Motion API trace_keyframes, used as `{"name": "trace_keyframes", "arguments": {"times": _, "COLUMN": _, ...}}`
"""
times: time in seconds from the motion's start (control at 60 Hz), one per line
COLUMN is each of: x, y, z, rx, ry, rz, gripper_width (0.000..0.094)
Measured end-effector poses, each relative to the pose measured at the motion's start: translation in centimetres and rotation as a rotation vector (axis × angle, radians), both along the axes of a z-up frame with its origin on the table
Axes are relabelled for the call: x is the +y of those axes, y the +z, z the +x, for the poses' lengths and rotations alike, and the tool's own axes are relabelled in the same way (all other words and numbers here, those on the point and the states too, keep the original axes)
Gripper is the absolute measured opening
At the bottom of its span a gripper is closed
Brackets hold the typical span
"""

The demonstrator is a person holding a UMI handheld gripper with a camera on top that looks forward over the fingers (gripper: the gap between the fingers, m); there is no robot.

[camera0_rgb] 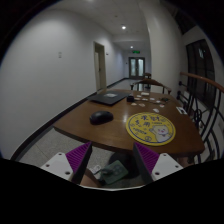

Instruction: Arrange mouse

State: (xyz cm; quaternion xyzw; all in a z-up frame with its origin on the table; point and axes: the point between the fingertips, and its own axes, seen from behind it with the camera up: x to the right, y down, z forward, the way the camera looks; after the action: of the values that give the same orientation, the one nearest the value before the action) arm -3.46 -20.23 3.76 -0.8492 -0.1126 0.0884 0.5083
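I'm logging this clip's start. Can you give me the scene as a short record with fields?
setting: corridor with a round wooden table
target: black computer mouse on the table, beyond the fingers
nearby: round yellow mouse pad right of the mouse; dark flat laptop farther back
hand-held gripper: open, empty, short of the table

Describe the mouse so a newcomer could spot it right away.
Start at the round wooden table in the hallway, just beyond the open tongs. A yellow round mat lies on its near right part, and a flat dark laptop sits at its far side. The mouse is the small, dark, rounded lump lying alone on bare wood left of the mat, nearer than the laptop.
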Motion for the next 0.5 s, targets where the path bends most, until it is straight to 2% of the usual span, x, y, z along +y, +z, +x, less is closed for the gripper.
{"name": "trace_keyframes", "arguments": {"times": 0.133, "x": 1.1, "y": -0.4, "z": -3.4, "rx": 0.020, "ry": 0.075, "rz": -0.010, "gripper_width": 0.0841}}
{"name": "trace_keyframes", "arguments": {"times": 0.267, "x": 3.2, "y": -1.5, "z": -6.4, "rx": 0.016, "ry": 0.114, "rz": -0.036, "gripper_width": 0.0836}}
{"name": "trace_keyframes", "arguments": {"times": 0.4, "x": 5.4, "y": -3.4, "z": -7.5, "rx": -0.022, "ry": 0.105, "rz": -0.090, "gripper_width": 0.0842}}
{"name": "trace_keyframes", "arguments": {"times": 0.5, "x": 7.4, "y": -3.4, "z": -7.1, "rx": -0.054, "ry": 0.092, "rz": -0.067, "gripper_width": 0.0844}}
